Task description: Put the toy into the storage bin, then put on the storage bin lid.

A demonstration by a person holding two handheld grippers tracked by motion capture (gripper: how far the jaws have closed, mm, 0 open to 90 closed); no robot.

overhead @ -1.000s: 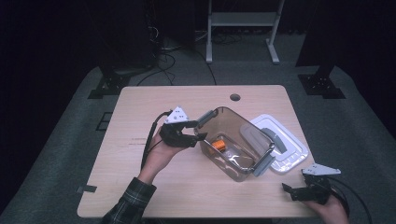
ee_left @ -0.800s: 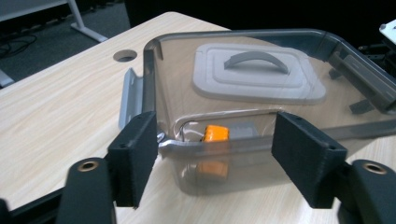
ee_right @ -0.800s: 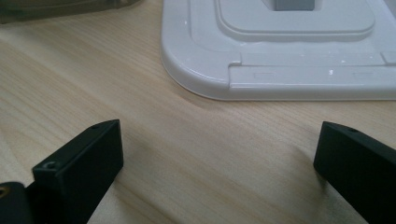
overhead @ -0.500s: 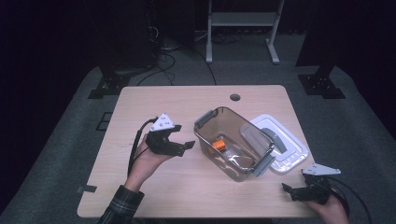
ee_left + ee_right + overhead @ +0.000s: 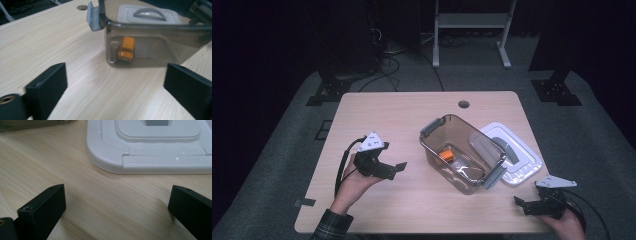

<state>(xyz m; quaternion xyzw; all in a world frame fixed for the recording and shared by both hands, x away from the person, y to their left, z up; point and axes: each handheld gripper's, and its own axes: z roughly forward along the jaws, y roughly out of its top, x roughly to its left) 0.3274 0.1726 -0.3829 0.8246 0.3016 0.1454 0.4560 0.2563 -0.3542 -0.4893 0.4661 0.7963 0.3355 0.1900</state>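
Drawn back leftward from the brown see-through storage box, the left gripper has just been opening, nothing between its jaws. Mid-table, the box holds an orange toy car; its white lid lies right. Right gripper gapes, near right. Pale wood table, dark carpeted room.

toy car in bin, lid beside (right)

Bare table lies open ahead of my left gripper; the bin and lid block the right half.
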